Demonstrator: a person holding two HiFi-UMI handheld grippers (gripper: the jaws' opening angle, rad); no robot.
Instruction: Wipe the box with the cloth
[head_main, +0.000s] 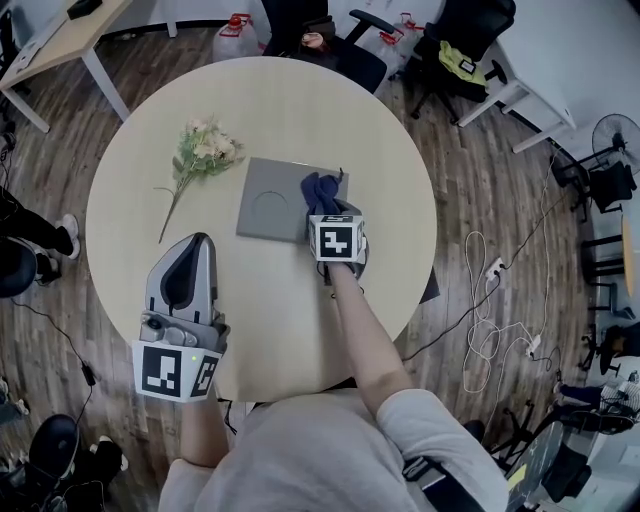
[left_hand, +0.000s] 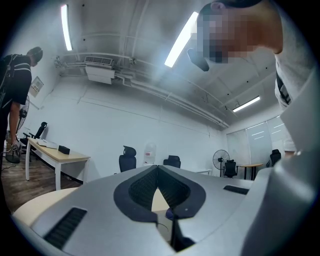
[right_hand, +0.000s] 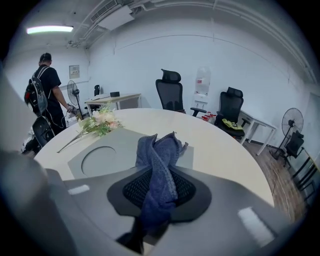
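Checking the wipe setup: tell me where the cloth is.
Head view centre: the blue cloth is clamped in the right gripper, at the grey box's right edge.

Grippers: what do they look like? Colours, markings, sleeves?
The left gripper and right gripper have grey moulded shells, with dark ribbed pads inside the jaws. Each carries a white cube with black square markers. The person wears a light short-sleeved top.

Left claw (left_hand: 158, 168), jaws together, empty
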